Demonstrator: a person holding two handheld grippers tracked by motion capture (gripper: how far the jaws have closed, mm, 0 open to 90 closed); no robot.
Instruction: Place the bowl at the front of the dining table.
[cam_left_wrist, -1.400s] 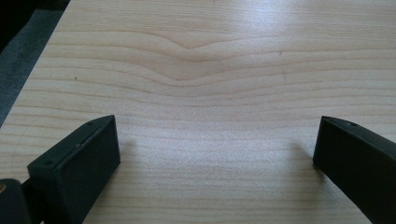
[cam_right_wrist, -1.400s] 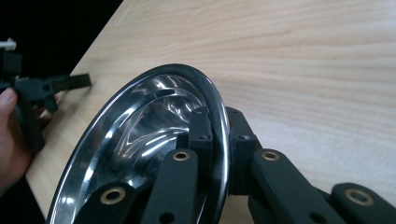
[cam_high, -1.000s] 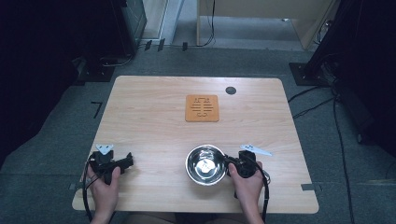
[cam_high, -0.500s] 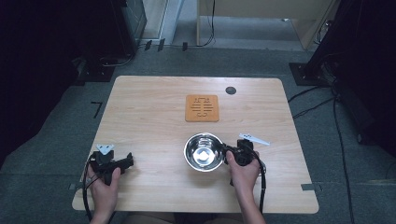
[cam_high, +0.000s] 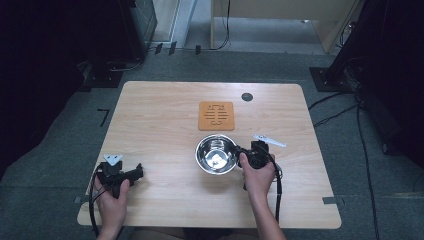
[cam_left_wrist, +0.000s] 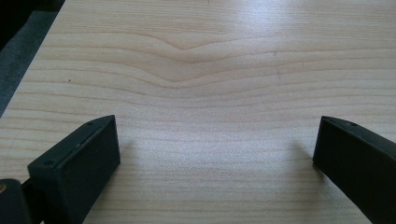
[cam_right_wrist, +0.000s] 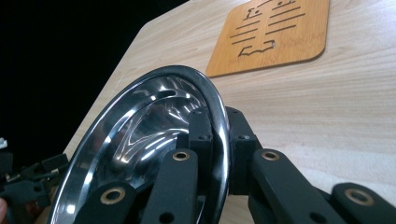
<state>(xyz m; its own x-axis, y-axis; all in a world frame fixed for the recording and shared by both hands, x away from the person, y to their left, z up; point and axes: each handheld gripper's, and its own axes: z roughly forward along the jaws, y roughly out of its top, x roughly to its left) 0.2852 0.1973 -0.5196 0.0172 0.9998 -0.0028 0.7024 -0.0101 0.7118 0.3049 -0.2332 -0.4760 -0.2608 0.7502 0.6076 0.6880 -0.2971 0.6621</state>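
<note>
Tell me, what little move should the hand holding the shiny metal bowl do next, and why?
Probably carry it a little farther forward, towards the square orange wooden trivet. The right gripper is shut on the rim of the shiny round metal bowl, one jaw inside and one outside, and the bowl sits just short of the trivet. The left gripper rests open on the light wooden table.

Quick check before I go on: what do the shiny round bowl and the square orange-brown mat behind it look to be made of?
The shiny round bowl looks like polished metal, probably stainless steel: mirror reflections and a bright rolled rim. The square orange-brown mat looks like wood or bamboo, matte, with slots cut through it; which one is unclear.
</note>
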